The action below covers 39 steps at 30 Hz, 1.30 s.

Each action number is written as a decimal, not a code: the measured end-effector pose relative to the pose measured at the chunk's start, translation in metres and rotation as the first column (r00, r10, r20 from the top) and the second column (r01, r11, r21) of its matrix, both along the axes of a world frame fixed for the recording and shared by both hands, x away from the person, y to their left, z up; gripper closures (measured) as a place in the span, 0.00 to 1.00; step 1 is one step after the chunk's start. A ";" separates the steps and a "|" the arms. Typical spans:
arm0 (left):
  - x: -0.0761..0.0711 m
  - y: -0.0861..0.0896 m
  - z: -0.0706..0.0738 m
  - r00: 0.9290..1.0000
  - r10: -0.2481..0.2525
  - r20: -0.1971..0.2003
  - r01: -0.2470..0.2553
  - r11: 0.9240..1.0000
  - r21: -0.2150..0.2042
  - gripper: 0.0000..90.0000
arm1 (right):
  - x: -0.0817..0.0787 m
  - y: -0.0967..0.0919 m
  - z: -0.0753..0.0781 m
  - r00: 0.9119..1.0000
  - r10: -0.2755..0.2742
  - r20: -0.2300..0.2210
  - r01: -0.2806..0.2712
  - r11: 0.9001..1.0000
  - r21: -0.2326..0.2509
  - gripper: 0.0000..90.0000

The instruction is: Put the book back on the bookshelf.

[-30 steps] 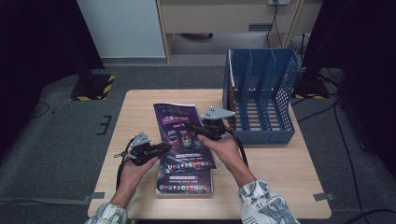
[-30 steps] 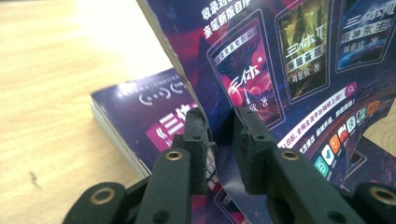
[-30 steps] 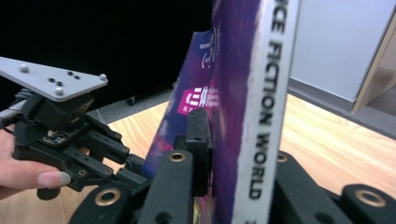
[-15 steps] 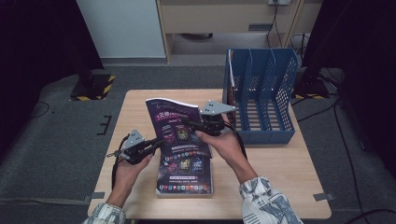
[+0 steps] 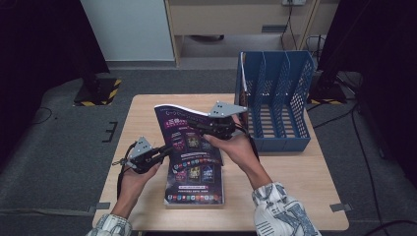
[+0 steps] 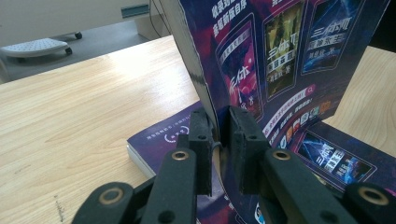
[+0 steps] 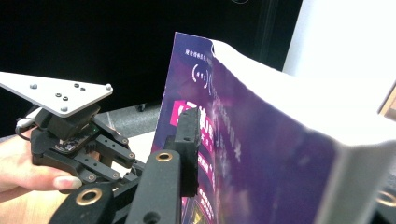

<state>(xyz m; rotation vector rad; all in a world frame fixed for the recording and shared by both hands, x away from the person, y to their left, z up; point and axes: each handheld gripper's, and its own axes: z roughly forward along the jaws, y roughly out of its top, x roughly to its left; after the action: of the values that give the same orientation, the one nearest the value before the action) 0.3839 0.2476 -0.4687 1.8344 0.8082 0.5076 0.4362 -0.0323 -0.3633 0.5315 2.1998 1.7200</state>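
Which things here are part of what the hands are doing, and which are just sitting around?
In the job:
- raised magazine, gripped by the left gripper and right gripper
- blue file rack, probably its destination

Lying about:
- second magazine, flat on the table

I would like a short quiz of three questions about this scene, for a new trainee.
1. True or false: the lifted magazine is held by both the left gripper and the right gripper.
2. What lies flat on the table under it? A) another magazine B) a tablet C) a towel
3. Which side of the table has the blue file rack, seen from the high view?

Key: 1. True. 2. A, a second magazine. 3. The right side.
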 end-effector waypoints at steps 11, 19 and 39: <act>0.000 -0.001 0.000 1.000 0.001 0.004 -0.001 1.000 -0.016 0.88 | 0.000 -0.001 -0.003 1.000 -0.013 0.008 0.013 1.000 0.000 0.91; 0.005 0.010 -0.007 0.993 0.120 -0.003 -0.120 0.993 -0.019 0.46 | -0.006 -0.003 -0.002 0.999 -0.043 0.027 0.042 0.998 0.041 0.92; 0.028 0.062 -0.054 0.915 0.340 -0.219 -0.295 0.931 0.215 0.07 | -0.017 -0.034 0.013 0.992 -0.115 0.056 0.108 0.988 0.105 0.92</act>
<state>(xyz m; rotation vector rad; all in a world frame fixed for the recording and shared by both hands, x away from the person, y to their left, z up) 0.4118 0.3094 -0.5223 1.9667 1.2865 0.5737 0.4196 -0.0661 -0.3503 0.6060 2.0089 1.7728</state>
